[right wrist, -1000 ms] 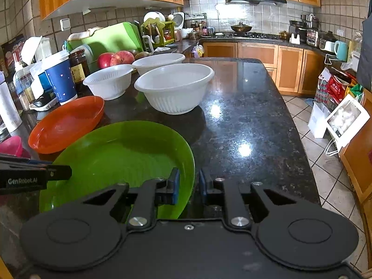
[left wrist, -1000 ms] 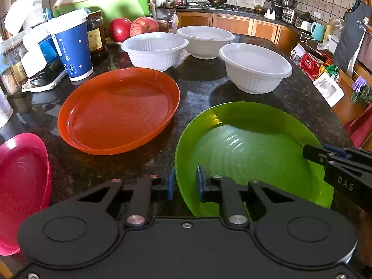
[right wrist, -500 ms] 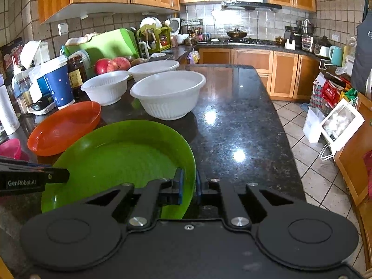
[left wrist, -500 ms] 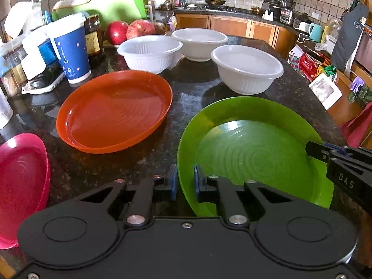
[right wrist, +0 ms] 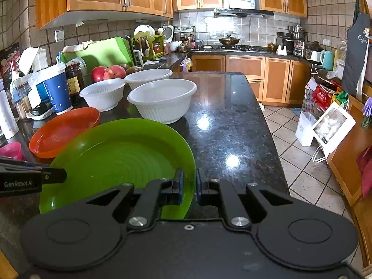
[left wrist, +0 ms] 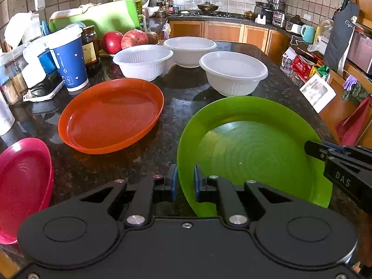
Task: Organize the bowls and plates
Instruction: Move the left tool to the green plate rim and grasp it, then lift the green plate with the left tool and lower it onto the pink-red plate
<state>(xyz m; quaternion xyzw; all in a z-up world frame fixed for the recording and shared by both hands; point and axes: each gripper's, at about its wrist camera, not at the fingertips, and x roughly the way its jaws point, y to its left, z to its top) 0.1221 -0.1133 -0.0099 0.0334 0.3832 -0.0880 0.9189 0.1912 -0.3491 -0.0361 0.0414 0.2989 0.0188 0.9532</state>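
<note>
Both grippers clamp the green plate: left gripper on its left rim, right gripper on its right rim, near the worktop's front edge. Orange plate sits left of it, three white bowls behind.

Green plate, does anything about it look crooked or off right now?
Yes. The green plate is tilted rather than lying flat on the countertop: the left gripper and right gripper each pinch opposite rims. The orange plate lies flat.
</note>
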